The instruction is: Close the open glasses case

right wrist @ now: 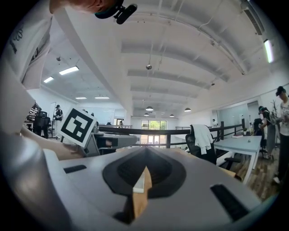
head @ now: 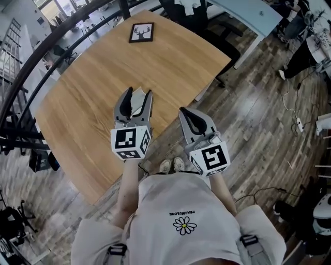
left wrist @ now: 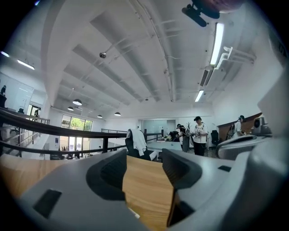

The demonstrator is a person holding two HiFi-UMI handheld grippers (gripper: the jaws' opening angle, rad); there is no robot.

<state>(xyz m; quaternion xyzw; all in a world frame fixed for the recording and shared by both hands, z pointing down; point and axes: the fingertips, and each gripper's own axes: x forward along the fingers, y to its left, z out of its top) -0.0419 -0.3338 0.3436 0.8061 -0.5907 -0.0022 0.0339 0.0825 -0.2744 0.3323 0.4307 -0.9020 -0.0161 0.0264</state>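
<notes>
A white object [head: 137,105], seemingly the glasses case, lies on the wooden table [head: 88,88] near its front edge, mostly hidden by my left gripper. I cannot tell whether it is open or closed. My left gripper [head: 139,91] hovers over it with its jaws apart and the white object showing in the gap. In the left gripper view the gripper [left wrist: 143,168] stands open, with only bare wood and a small white sliver [left wrist: 132,212] low between the jaws. My right gripper [head: 182,110] is beside the table's edge to the right, shut and empty [right wrist: 145,157].
A black-framed picture of a deer head [head: 141,32] lies at the table's far side. A dark railing [head: 31,62] curves along the left. Beyond the table are office chairs, desks [head: 248,15] and people standing; cables lie on the wood floor at right.
</notes>
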